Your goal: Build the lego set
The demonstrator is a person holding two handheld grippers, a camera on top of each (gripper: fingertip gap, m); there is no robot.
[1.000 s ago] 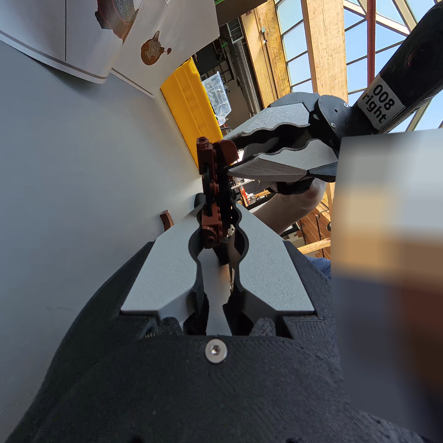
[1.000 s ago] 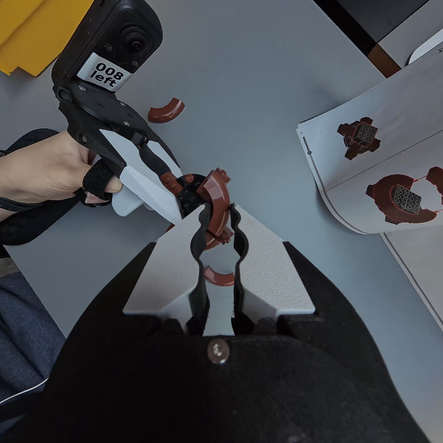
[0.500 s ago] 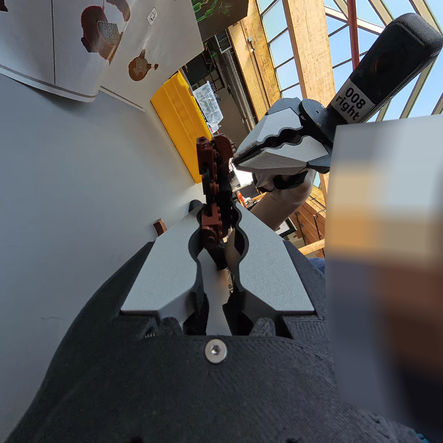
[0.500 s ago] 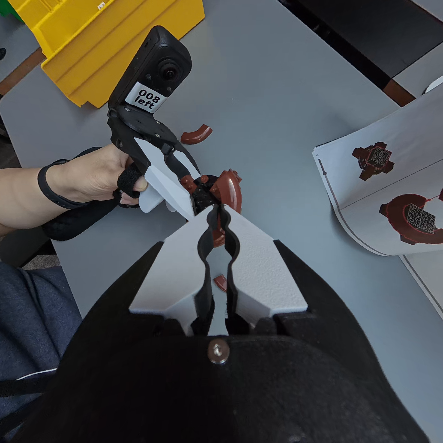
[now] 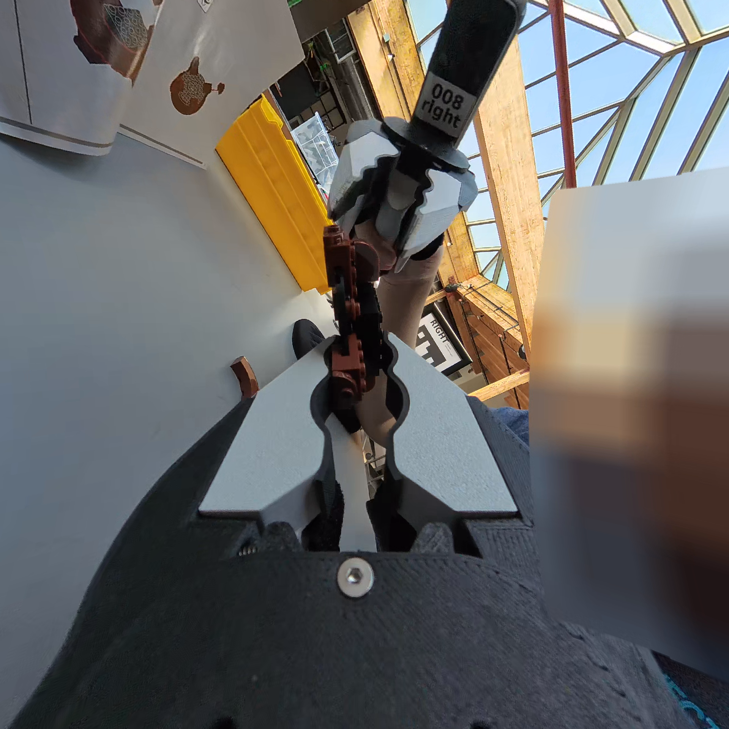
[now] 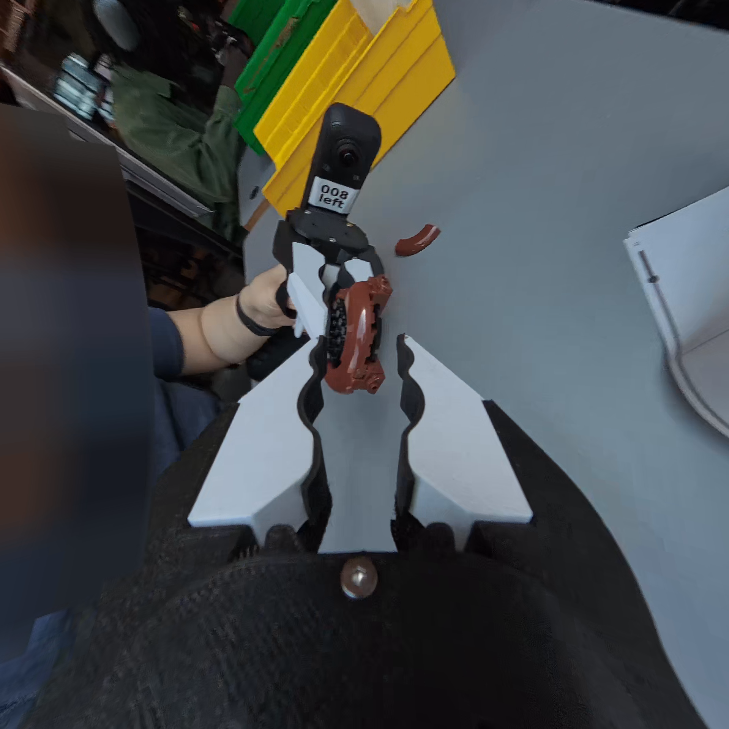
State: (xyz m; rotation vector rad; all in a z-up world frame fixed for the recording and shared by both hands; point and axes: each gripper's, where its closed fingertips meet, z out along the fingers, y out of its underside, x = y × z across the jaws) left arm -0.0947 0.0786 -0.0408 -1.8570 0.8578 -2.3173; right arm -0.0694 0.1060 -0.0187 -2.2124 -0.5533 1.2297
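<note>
My left gripper (image 5: 359, 339) is shut on the lower end of a brown and black lego assembly (image 5: 347, 276), holding it on edge above the grey table (image 5: 118, 315). In the right wrist view the assembly (image 6: 355, 335) shows a glossy brown curved piece on its face, and the left gripper (image 6: 335, 292) grips its far end. My right gripper (image 6: 361, 341) is open. Its fingers stand on either side of the assembly's near end, and I cannot tell whether they touch it. It also shows in the left wrist view (image 5: 369, 240), just beyond the assembly's top. A loose brown curved piece (image 6: 418, 244) lies on the table.
The open instruction booklet (image 6: 690, 315) lies at the right; it also shows in the left wrist view (image 5: 79, 59). A yellow bin (image 6: 355, 79) and a green bin (image 6: 276, 51) stand at the table's far edge. The loose curved piece (image 5: 244, 374) lies near my left finger. The left gripper's tips are roughly 5 cm from the right gripper's.
My right gripper was shut on the curved brown piece against the assembly. It has opened wide and turned. The piece stays on the assembly, which the left gripper has tilted on edge.
</note>
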